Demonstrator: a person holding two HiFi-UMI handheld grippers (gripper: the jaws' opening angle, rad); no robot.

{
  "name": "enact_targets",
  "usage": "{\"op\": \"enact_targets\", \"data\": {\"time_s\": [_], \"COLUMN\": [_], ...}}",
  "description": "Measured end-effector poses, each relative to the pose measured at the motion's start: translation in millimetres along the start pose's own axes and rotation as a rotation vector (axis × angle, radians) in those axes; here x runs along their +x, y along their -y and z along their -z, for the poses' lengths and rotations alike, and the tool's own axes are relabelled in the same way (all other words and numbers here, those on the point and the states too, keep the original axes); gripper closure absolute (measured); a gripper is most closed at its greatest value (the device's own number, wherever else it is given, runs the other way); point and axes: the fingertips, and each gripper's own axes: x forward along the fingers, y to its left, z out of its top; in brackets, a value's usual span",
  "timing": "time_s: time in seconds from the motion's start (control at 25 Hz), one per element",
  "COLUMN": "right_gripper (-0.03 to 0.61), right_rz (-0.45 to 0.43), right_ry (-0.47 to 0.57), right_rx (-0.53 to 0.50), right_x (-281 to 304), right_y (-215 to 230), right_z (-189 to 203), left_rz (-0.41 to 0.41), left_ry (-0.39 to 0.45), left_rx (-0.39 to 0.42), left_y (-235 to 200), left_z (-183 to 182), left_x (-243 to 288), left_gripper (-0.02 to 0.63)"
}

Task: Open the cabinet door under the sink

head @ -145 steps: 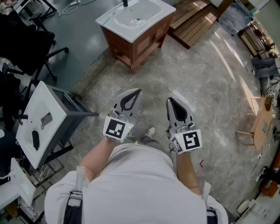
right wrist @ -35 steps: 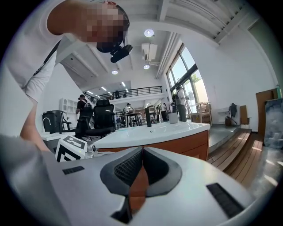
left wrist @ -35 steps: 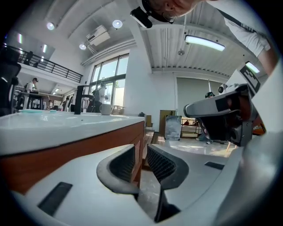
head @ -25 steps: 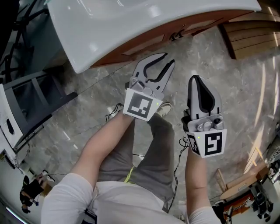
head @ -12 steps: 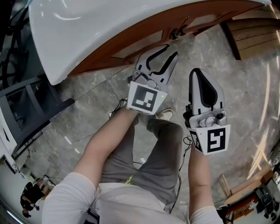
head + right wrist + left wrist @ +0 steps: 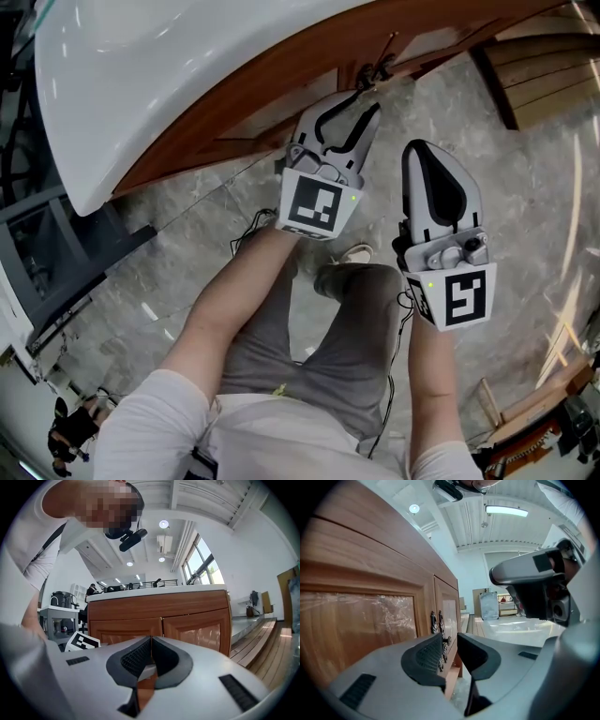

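A brown wooden cabinet stands under the white sink top. Its two doors meet at a pair of ornate metal handles. My left gripper is open, its tips just short of those handles. In the left gripper view the handles and a small knob show right beyond the gap of the left gripper; I cannot tell if they touch. My right gripper is shut on nothing and hangs back from the cabinet. The right gripper view shows both doors closed beyond the right gripper.
Wooden slats lie on the stone floor at the upper right. A dark metal stand sits at the left. A thin cable runs across the floor. The person's legs and a shoe are below the grippers.
The person has come up close to the cabinet. In the last second the left gripper has moved up to the door handles, still open. The right gripper has barely moved.
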Motion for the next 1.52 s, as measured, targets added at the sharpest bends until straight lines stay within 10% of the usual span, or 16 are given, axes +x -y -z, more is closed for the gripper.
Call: {"op": "enact_targets", "data": {"time_s": [1.52], "right_gripper": [0.546], "right_rz": [0.022], "right_ry": [-0.042], "right_rx": [0.028], "right_x": [19], "right_y": [25], "right_z": [65], "left_rz": [0.009], "left_ry": [-0.004], "left_rx": [0.014], "left_y": [-5], "left_z": [35], "left_x": [24], "left_gripper": [0.574]}}
